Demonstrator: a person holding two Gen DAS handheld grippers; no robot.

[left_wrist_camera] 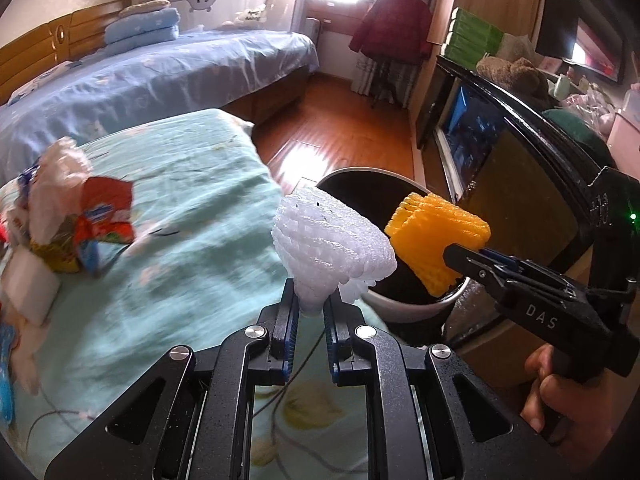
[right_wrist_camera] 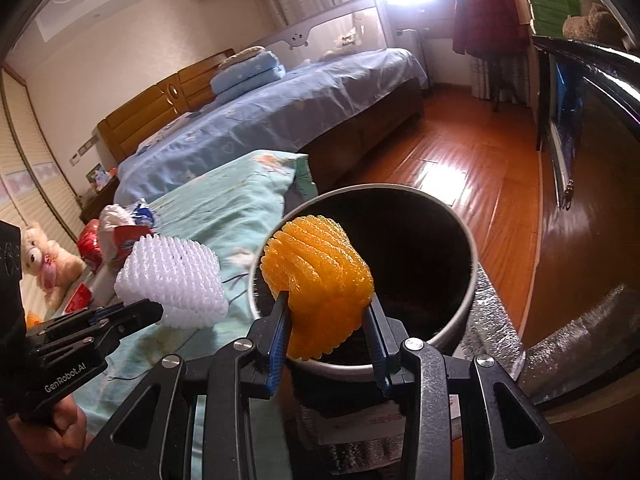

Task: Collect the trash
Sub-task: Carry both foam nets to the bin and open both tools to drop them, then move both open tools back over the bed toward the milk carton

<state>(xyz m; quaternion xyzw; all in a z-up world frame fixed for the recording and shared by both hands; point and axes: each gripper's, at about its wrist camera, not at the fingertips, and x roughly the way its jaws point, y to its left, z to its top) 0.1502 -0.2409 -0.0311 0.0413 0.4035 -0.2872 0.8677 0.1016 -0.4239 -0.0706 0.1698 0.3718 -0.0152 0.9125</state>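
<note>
Foam netting is the load on both tools: the left gripper (left_wrist_camera: 311,312) is clamped on the pinched end of a white foam net (left_wrist_camera: 332,244) just beside the rim of the trash bin (right_wrist_camera: 470,248), and the right gripper (right_wrist_camera: 326,316) is clamped across an orange foam net (right_wrist_camera: 318,280) over the bin's mouth. The step in hand appears to be the drop-off. Next, each net must be centred over the opening and released, after which the wrappers (left_wrist_camera: 100,216) on the green bedspread (left_wrist_camera: 200,208) remain to be collected.

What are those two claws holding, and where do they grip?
Left tool pinches the white foam net at its narrow bottom end; right tool squeezes the orange foam net across its sides.
</note>
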